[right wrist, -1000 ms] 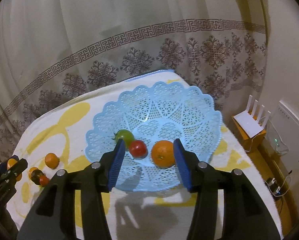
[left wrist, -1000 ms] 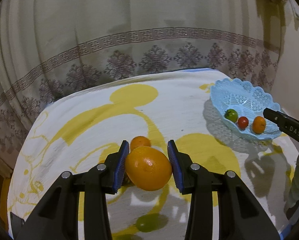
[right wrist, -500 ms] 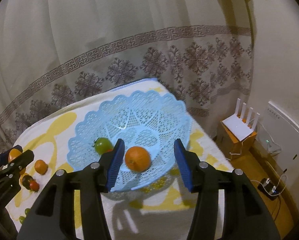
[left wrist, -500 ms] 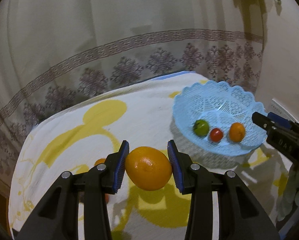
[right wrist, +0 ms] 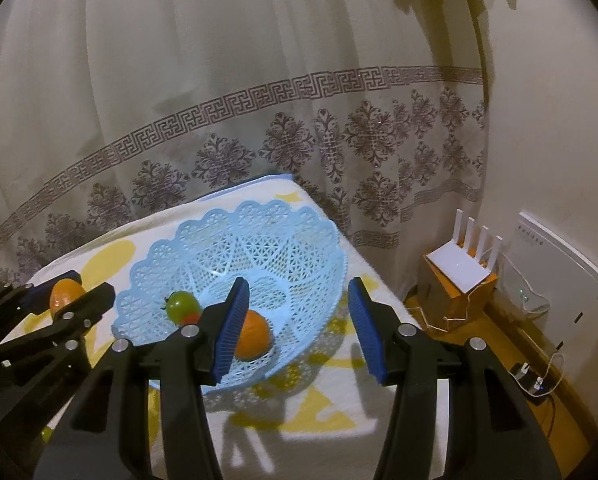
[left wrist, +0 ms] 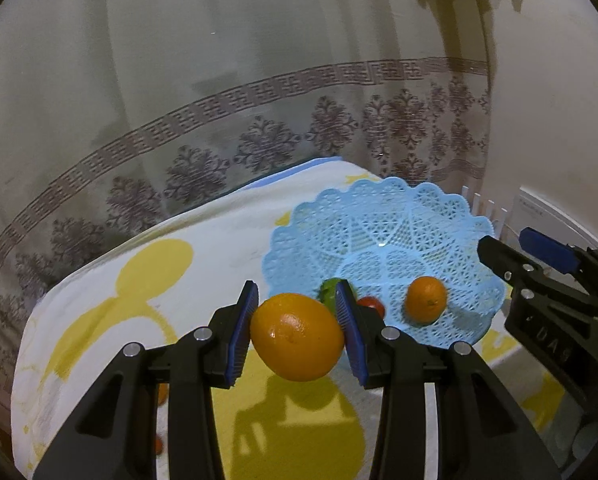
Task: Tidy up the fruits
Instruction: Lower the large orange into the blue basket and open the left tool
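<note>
My left gripper [left wrist: 297,322] is shut on a large orange [left wrist: 297,338], held above the yellow-patterned cloth just left of the light blue lattice basket [left wrist: 383,240]. A small orange [left wrist: 425,299], a green tomato [left wrist: 327,287] and a red tomato [left wrist: 373,305] lie in the basket. My right gripper [right wrist: 299,320] is open over the basket's near right side [right wrist: 259,240], with nothing between its pads. Below it are the small orange [right wrist: 255,334] and the green tomato [right wrist: 181,306]. The left gripper [right wrist: 65,300] with its large orange [right wrist: 65,294] shows at the left.
A patterned curtain hangs close behind the table. Small loose fruits [left wrist: 161,394] lie on the cloth at lower left. Past the table's right edge, a white router on a box [right wrist: 459,264] and a white device [right wrist: 555,280] stand on the floor with cables.
My left gripper has carried the large orange to the right, from over the loose fruits up to the basket's left rim. My right gripper has drifted to the basket's right side.
</note>
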